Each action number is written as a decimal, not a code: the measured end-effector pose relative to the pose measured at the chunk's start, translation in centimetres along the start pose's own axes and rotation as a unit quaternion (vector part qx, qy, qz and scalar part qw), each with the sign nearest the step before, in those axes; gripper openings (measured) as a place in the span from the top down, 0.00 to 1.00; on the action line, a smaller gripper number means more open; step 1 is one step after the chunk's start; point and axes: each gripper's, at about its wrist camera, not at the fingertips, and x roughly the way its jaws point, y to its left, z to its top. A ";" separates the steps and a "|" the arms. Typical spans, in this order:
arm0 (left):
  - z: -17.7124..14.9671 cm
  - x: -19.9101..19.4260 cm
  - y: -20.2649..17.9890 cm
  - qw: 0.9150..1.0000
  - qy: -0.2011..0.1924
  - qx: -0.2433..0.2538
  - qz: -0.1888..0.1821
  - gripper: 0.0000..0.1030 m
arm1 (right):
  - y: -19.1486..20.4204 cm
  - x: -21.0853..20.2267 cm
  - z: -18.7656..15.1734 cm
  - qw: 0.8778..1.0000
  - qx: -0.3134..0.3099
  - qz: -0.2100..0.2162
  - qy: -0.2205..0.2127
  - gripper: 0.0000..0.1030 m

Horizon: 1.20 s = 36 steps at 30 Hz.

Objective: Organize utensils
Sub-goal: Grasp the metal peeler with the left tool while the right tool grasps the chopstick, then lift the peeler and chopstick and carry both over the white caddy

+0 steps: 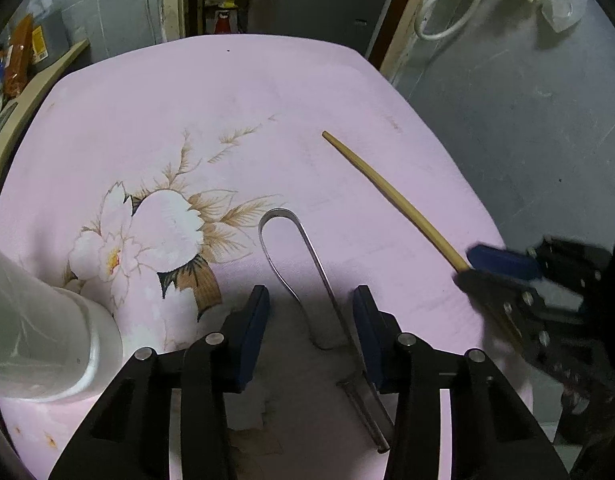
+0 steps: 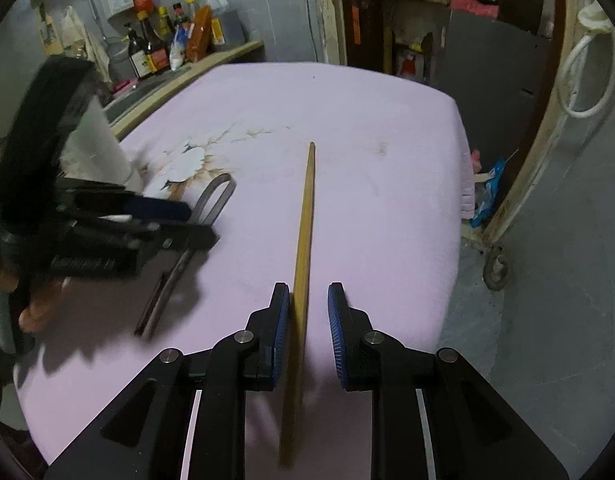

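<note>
Right wrist view: the chopstick (image 2: 305,216) lies on the pink cloth (image 2: 387,160) with its long axis running straight away from the camera, its near part passing between the jaws of the right gripper (image 2: 308,300). It sits against the left pad, while a clear gap shows to the right pad, so I read this gripper as released, not clamping. The stick is aligned with the gripper's pointing line; closing would catch it across its width.

In the left wrist view the tongs (image 1: 303,272) lie between the jaws of the left gripper (image 1: 309,300), looped end pointing away, their arms running back under the gripper. The right arm of the tongs lies just beside the right pad; the left pad stands apart from the metal, so this gripper is parted and not yet pinching. The chopstick (image 1: 387,192) lies diagonally to the right, nearer the right gripper (image 1: 503,264).

A white cup (image 1: 47,336) stands at the left, nearest the left hand; it is probably where the utensils go, though that is a guess.
</note>
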 end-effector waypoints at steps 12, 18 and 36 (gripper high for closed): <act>1.7 0.4 0.9 1.000 0.015 -0.027 -0.004 0.82 | -0.3 2.8 3.4 0.999 0.017 0.006 0.046 0.83; 0.1 -0.6 0.8 1.000 0.001 -0.027 0.006 0.86 | 0.7 2.8 3.3 0.999 0.010 -0.005 0.053 0.95; -8.2 -11.9 0.3 0.955 -0.295 -0.021 0.004 0.86 | 8.0 -8.6 -3.1 0.931 0.037 0.018 -0.362 0.95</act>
